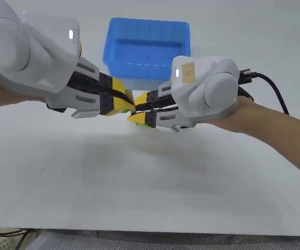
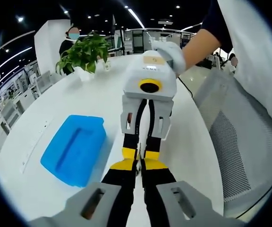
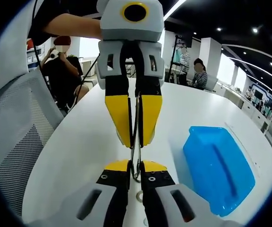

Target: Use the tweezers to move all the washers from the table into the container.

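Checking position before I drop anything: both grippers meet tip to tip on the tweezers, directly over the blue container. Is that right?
Not over it. The left gripper and right gripper do meet tip to tip on the tweezers, but above bare table, on the person's side of the blue container. The head view shows this.

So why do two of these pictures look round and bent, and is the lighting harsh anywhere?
Head view: even light, soft shadow on the table, white shell of the left gripper washed out. Gripper views: fisheye bends the table edge and container; tweezers sharp in the right gripper view.
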Motion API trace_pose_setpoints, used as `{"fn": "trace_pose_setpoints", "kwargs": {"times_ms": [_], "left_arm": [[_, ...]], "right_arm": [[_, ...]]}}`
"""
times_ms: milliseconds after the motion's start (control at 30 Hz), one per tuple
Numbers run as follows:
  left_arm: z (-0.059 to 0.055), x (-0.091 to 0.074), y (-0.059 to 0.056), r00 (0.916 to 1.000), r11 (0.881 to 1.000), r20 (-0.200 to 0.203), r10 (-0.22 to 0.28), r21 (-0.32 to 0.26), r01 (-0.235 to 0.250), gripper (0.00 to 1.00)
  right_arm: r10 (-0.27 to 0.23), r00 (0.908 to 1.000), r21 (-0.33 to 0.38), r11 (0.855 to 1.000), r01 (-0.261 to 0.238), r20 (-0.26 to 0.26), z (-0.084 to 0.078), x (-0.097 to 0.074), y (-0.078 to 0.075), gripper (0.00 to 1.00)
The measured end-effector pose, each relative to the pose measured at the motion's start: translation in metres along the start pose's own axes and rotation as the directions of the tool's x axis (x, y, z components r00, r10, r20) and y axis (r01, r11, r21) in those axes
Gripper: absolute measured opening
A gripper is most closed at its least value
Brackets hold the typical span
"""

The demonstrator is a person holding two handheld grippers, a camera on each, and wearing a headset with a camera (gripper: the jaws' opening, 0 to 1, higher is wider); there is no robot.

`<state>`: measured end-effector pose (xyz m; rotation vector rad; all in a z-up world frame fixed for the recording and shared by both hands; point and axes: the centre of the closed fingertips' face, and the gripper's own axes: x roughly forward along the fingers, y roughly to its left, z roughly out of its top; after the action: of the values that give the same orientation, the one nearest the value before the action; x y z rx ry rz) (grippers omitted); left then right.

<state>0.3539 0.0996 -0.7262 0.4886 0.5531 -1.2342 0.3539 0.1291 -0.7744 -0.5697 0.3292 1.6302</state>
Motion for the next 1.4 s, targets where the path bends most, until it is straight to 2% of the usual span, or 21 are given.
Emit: {"fn": "trace_pose_setpoints", "kwargs": {"times_ms": [300,433,600,700,767,967,1100,1200,1300,1400], "left_arm": [[0.001,-0.002,-0.002,0.9999,1.0,0.013,0.004,-0.021,-0.004,0.09],[0.001,-0.006,0.0,0.9993,0.999,0.031,0.022,-0.03,-0.021,0.09],[0.005,-0.01,-0.006,0.9983,0.999,0.057,0.011,-0.049,-0.008,0.15],[0.007,-0.013,-0.006,0.9973,0.998,0.069,0.022,-0.058,-0.018,0.16],[0.008,-0.017,-0.005,0.9954,0.996,0.084,0.047,-0.073,-0.041,0.19],[0.015,-0.033,-0.009,0.9832,0.99,0.157,0.093,-0.118,-0.075,0.23],[0.018,-0.045,-0.006,0.9656,0.98,0.203,0.163,-0.147,-0.135,0.33],[0.023,-0.054,-0.004,0.945,0.969,0.246,0.215,-0.176,-0.175,0.44],[0.024,-0.061,-0.012,0.9402,0.967,0.271,0.206,-0.201,-0.154,0.5],[0.02,-0.065,-0.016,0.9372,0.964,0.272,0.218,-0.21,-0.164,0.58]], "right_arm": [[0.007,0.9999,0.013,1.0,-0.007,0.013,0.003,0.0,0.004,0.09],[0.001,0.9998,0.021,1.0,-0.002,0.017,0.006,-0.001,0.004,0.09],[-0.004,0.9999,0.021,1.0,0.004,0.013,0.007,-0.006,0.003,0.09],[-0.006,0.9999,0.032,0.999,0.006,0.011,0.008,-0.009,0.004,0.09],[-0.013,0.9999,0.035,0.999,0.012,0.009,0.01,-0.012,0.004,0.09],[-0.04,0.9987,0.059,0.998,0.038,0.032,0.023,-0.026,0.001,0.09],[-0.048,0.9982,0.053,0.998,0.046,0.036,0.03,-0.033,0.002,0.09],[-0.054,0.9973,0.048,0.998,0.052,0.049,0.039,-0.04,0.0,0.09],[-0.065,0.9961,0.033,0.997,0.063,0.059,0.05,-0.048,-0.003,0.09],[-0.077,0.9949,0.02,0.997,0.076,0.065,0.058,-0.055,-0.009,0.09]]}}
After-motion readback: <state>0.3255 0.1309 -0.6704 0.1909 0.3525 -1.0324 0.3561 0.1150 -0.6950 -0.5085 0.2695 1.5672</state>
